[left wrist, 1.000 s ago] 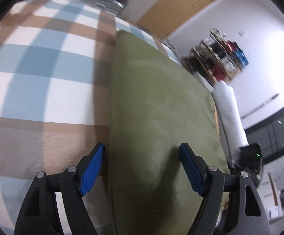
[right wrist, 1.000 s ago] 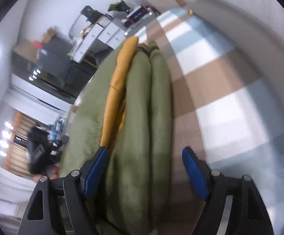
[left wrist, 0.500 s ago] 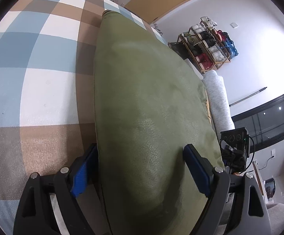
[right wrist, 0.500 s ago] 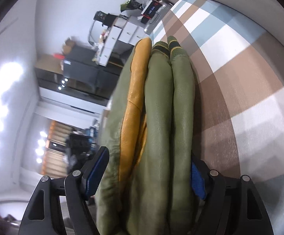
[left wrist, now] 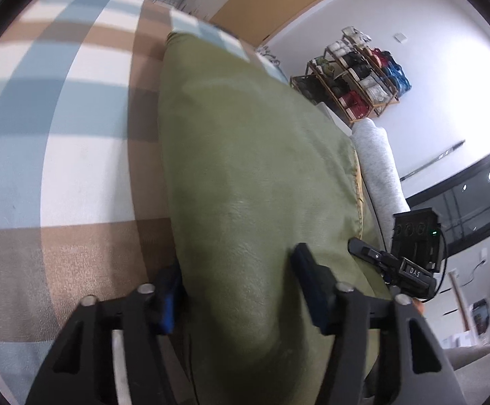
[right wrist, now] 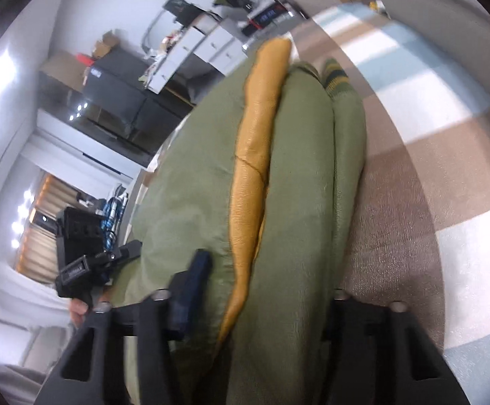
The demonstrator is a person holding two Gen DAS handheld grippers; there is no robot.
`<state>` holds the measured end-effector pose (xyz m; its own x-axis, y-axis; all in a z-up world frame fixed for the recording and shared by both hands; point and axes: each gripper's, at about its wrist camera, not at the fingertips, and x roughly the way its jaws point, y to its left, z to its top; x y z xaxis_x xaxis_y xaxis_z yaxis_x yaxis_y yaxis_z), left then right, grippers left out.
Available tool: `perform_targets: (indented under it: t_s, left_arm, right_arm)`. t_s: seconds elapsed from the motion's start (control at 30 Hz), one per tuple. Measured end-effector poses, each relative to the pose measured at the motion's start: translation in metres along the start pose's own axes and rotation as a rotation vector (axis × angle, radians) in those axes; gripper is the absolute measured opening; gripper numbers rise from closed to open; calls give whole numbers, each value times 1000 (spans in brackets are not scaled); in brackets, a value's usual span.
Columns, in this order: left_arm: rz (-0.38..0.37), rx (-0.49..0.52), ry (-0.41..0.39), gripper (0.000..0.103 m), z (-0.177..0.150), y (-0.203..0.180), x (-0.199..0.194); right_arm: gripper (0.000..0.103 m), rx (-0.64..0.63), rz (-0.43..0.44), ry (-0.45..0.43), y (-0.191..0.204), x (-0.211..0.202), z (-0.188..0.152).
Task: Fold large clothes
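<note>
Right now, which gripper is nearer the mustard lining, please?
Right. Both jaws have just been closing on the jacket: right gripper around the mustard lining, left gripper on plain green away from it.

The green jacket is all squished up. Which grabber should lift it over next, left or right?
Probably the right gripper. Its jaws have just closed around all the stacked layers of the green jacket, yellow lining included. The left gripper has closed too, on one smooth folded edge.
</note>
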<state>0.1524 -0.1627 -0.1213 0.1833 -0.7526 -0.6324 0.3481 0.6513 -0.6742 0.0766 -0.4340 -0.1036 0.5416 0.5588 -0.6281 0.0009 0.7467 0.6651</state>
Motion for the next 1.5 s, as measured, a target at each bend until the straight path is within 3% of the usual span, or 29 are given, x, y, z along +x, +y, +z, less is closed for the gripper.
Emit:
perform_targets:
  t_s: [0.07,0.33,0.47,0.63,0.8,0.93,1.13,1.23,1.3,1.37,1.43,1.5]
  left_arm:
    - [11,34,-21,39,-1,-9,-4]
    - [10,120,-83,33,-14,-39,-24]
    - [-11,194,-138,33,-16,-76,-34]
    - [-90,334,-247,33,-8,-140,-42]
    - [-187,412,-284,33,24,-202,-3]
    - [-246,415,-274,33,53,-239,52]
    - [-221,433,-237,33,68,-281,111]
    - [-185,421,-214,33,75,-287,142]
    - [-133,414,-189,34,70,-285,164]
    - [-65,379,-144,35,69,-275,189]
    - [-54,357,-187,41,67,-261,194]
    - [-46,386,-177,48,65,-259,187]
  right_arm:
    - [31,-22,-20,-31,9,-7,-1]
    - [26,-86,-26,-92,29,-36,-4]
    - [25,-141,-40,-180,45,-86,-2]
    - [25,-234,-95,-326,65,-167,7]
    - [25,-293,-234,-413,62,-245,33]
    - [25,-314,-338,-434,34,-296,69]
    - [25,-273,-465,-444,-16,-331,116]
    - [26,-218,-460,-451,-62,-338,135]
    - [29,-176,-405,-433,-99,-329,151]
    - [41,-108,-419,-351,-147,-306,164]
    - [58,3,-444,-244,-194,-282,166]
    - [61,52,-374,-272,-210,-286,156]
